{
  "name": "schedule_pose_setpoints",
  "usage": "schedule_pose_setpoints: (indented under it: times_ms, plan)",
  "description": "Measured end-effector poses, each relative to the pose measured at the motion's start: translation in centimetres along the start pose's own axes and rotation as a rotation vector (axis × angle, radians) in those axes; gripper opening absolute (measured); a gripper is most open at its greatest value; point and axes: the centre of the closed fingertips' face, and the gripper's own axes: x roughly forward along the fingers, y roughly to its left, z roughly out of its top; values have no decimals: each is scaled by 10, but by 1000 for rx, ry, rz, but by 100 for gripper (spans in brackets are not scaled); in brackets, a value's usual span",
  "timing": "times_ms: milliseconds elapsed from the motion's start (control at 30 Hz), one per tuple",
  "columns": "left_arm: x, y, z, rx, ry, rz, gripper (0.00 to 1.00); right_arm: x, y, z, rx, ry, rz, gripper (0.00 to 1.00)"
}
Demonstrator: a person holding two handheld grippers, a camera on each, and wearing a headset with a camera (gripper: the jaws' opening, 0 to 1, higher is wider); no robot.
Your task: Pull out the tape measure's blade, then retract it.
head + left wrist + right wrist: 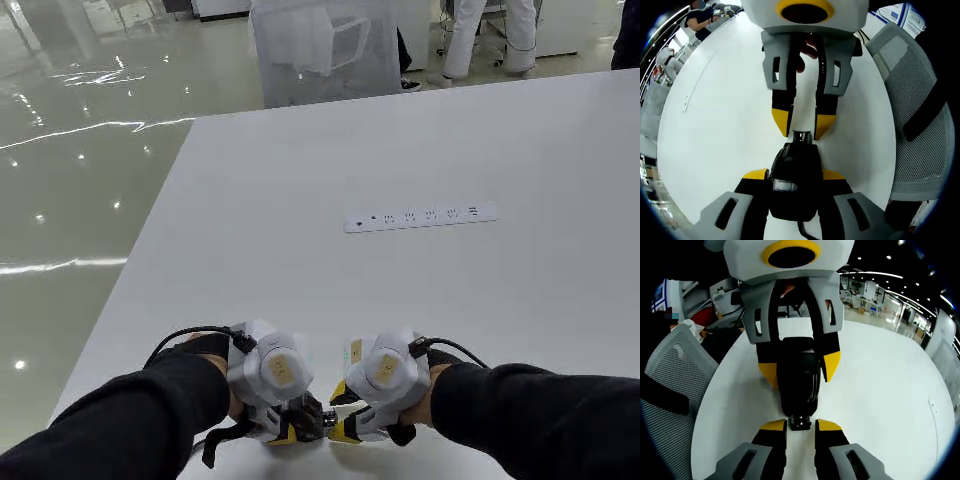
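A black tape measure (pixel 306 418) sits between my two grippers at the near edge of the white table (pixel 400 290). My left gripper (pixel 792 176) is shut on its case (pixel 792 187), with a yellow-tipped finger on each side. Facing it, my right gripper (pixel 800 426) is shut on the small metal hook (pixel 800 422) at the blade's end. The hook (pixel 801 136) sits right at the case mouth, and no blade length is drawn out. In the head view the left gripper (pixel 288 430) and right gripper (pixel 340 428) nearly touch nose to nose.
A white power strip (pixel 420 216) lies mid-table beyond the grippers. The table's left edge drops to a glossy floor (pixel 80 150). A grey mesh chair (pixel 920 115) stands close behind the near edge. A person (pixel 485 35) and a covered chair (pixel 325 45) stand beyond the far edge.
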Motion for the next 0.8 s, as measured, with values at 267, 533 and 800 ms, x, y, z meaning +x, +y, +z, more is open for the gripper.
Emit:
schedule_pose_setpoints:
  times_ms: [267,533,800]
  plan:
    - [0,0,0,-10,-15,3,33,2,2,1,-29,9,19,8]
    - [0,-1,0,-13,-20,5,32,-3,2,-3,-3,5,29,8]
    - [0,-1,0,-14,-21,5,33,-6,3,-8,24,6,26,8]
